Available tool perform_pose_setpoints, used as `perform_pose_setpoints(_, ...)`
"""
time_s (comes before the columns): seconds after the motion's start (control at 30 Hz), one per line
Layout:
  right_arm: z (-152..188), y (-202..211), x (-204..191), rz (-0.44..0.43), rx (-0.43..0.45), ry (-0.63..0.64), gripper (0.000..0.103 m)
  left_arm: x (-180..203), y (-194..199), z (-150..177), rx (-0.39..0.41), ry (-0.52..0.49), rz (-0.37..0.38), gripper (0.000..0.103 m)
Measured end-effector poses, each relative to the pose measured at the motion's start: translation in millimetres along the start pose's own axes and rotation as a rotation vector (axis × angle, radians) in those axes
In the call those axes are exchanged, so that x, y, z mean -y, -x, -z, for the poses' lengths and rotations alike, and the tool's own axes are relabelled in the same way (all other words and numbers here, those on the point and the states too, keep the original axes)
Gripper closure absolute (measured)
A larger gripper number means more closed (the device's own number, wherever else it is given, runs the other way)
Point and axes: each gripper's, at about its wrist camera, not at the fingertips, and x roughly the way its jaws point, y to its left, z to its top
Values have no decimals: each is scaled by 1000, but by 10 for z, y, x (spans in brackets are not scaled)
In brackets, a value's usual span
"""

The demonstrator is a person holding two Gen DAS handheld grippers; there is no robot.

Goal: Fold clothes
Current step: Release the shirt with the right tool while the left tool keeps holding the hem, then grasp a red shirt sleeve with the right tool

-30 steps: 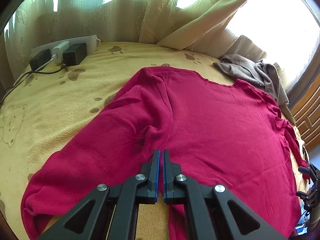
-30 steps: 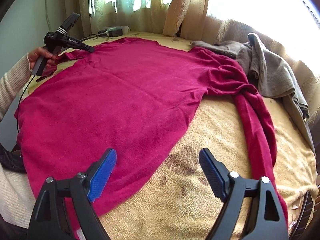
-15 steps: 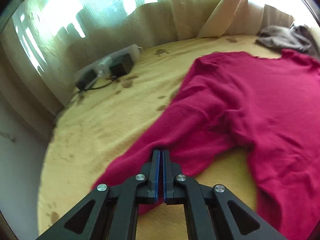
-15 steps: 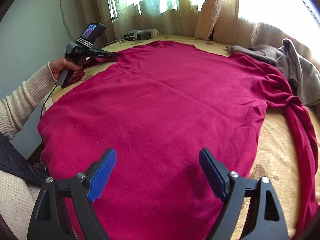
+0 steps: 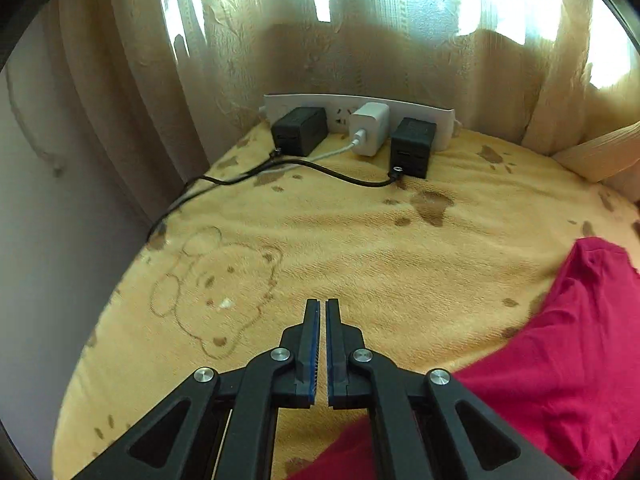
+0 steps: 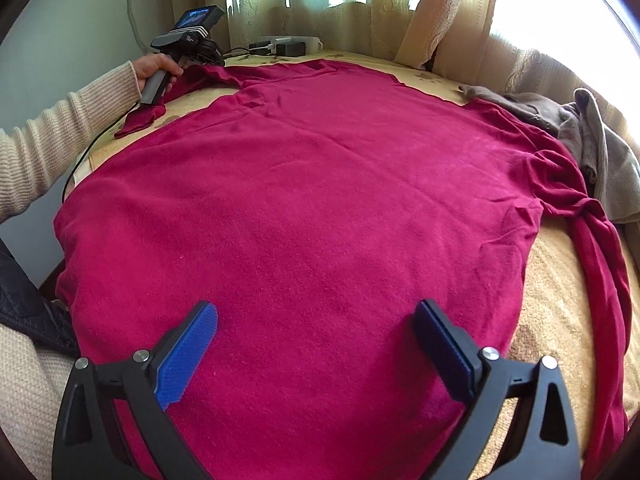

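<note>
Magenta long-sleeved top spread flat on yellow bear-print blanket. Soft, light knit; likely drapes and slides. Left gripper jaws nearly together, nothing visible between. Right gripper spread wide, empty, above hem. Best hold probably twisted sleeve at 3 o'clock.

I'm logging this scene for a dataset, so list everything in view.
sweater: 1, crimson, spread flat across the blanket
garment: 1, grey, bunched at the sweater's far right
blanket: 1, yellow with bear print, under everything
power strip: 1, white, by the curtains
adapters: 2, black, plugged into the strip
charger: 1, white, between the adapters
cables: several, black and white, trailing left
curtains: beige, behind the strip
left hand: 1, cream sleeve, gripping its handle
left claw: 1, black, shut, nothing between its fingers
right claw: 1, black with blue pads, open above the sweater
</note>
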Motion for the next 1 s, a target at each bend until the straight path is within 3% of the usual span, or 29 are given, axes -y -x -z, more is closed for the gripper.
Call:
perform_pose_setpoints(0.1, -2, -5, 10, -6, 1, -5, 3, 225, 199, 247, -11, -94, 88, 100)
perform_pose_setpoints(0.23, -21, -29, -29, 1, -12, 11, 0, 710, 488, 572, -33, -232, 138, 100)
perform_pose_setpoints(0.27, -23, -28, -32, 1, -12, 11, 0, 811, 557, 637, -41, -243, 178, 100)
perform_pose_setpoints(0.37, -20, -29, -37, 6, -14, 11, 0, 1103, 762, 798, -89, -230, 394, 100)
perform_pose_setpoints(0.6, 13, 40, -18, 70, 18, -28, 0, 1952, 1365, 919, -129, -297, 685, 101)
perform_pose_setpoints(0.67, 90, 216, 84, 84, 81, -96, 0, 2147, 1552, 933, -120, -336, 723, 101)
perform_pose_setpoints(0.77, 302, 617, 291, 103, 187, -234, 0, 2433, 1770, 1039, -92, -409, 706, 101)
perform_pose_setpoints(0.83, 528, 955, 475, 165, 254, -346, 0, 2604, 1834, 1112, -109, -439, 728, 101)
perform_pose_setpoints(1.0, 1139, 1664, 803, 409, 337, -542, 0, 3086, 1943, 1267, -162, -478, 800, 101)
